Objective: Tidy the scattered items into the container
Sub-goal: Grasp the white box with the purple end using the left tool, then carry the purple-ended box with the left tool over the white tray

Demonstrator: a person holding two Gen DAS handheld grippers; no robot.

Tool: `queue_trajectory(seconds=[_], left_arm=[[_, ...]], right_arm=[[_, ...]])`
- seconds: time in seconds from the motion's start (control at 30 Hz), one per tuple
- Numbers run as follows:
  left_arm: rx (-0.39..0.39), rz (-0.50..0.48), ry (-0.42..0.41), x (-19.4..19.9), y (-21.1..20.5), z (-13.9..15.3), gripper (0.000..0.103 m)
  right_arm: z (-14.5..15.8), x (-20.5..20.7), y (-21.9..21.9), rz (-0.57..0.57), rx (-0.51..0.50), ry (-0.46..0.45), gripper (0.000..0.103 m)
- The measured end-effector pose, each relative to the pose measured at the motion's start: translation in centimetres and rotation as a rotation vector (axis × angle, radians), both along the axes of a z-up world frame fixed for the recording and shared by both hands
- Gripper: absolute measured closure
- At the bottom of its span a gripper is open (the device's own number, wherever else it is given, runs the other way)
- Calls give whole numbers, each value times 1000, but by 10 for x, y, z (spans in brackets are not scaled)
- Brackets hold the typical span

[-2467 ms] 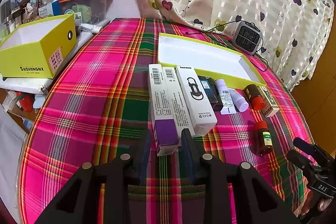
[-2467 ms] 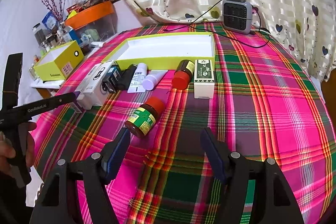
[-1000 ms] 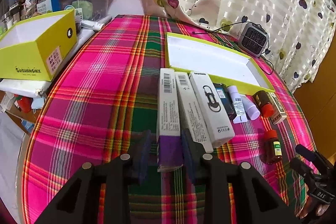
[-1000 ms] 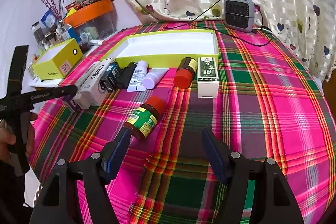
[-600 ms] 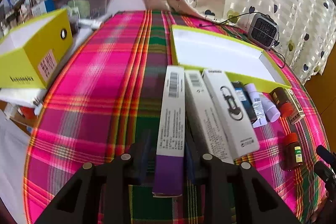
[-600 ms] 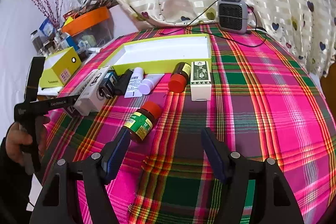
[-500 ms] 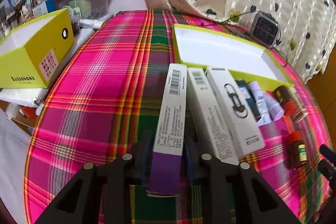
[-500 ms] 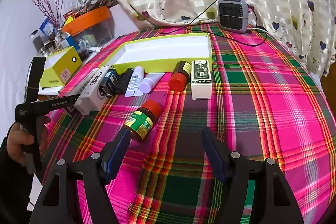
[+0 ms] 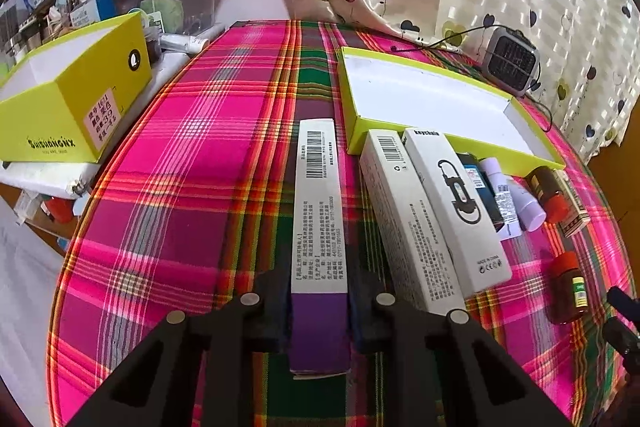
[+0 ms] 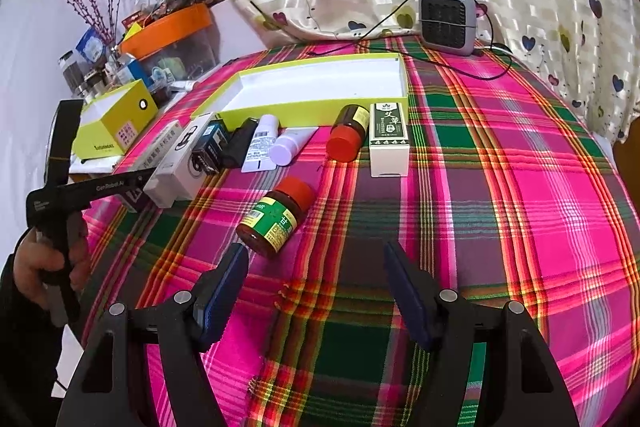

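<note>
- Left gripper (image 9: 319,301): I have it clamped narrow on the purple end of a long purple-and-white box (image 9: 319,211); the box points away toward the far side, and I cannot tell whether it is clear of the cloth.
- Right gripper (image 10: 316,287): I hold it spread wide, gripping nothing, low over the plaid tablecloth (image 10: 500,187) at the near edge.
- Container: shallow yellow-green tray (image 9: 534,157), white inside, nothing in it, on the far middle of the table.
- Two white boxes (image 9: 434,211): side by side, just right of the held box, far ends against the tray's near wall.
- Small dark box (image 10: 210,147), white tube (image 10: 262,143) and lilac-capped tube (image 10: 288,147): in a row near the tray's near wall.
- Brown red-capped bottle (image 10: 347,133) and green-and-white carton (image 10: 389,139): beside each other at the tray's right corner.
- Green-labelled bottle (image 10: 276,217): on its side, red cap pointing away, just beyond my right gripper's left finger.
- Grey heater (image 10: 447,19): far right, by the curtain.
- Yellow box (image 9: 72,99): far left, off the cloth.
</note>
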State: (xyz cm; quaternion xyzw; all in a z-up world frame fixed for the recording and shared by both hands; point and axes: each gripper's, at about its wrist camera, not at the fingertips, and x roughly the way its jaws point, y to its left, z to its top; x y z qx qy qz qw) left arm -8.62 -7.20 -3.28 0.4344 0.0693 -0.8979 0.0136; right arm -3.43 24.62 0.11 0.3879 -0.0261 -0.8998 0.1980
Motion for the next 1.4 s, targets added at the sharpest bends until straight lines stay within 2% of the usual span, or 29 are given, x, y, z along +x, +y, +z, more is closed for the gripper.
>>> queue_trajectory(seconds=[0.2,0.4,0.7,1.1,1.4], left_arm=[[-9,-4,59,12,-1,19,80],[23,-43,103,18,7,44,80],[33,-153,134,13,54,70,80],[46,-265,115,-15,117,76,80],[85,-296,52,-54,150,68,80]], right_arm=[[-1,-1,2,-7,-5,0,31],[1,-9,5,-26,-1,4,31],[9,-32,14,-64,11,30,31],[1,-56,25,-85,-26,16,31],[1,-61,41,-99,-67,24,31]])
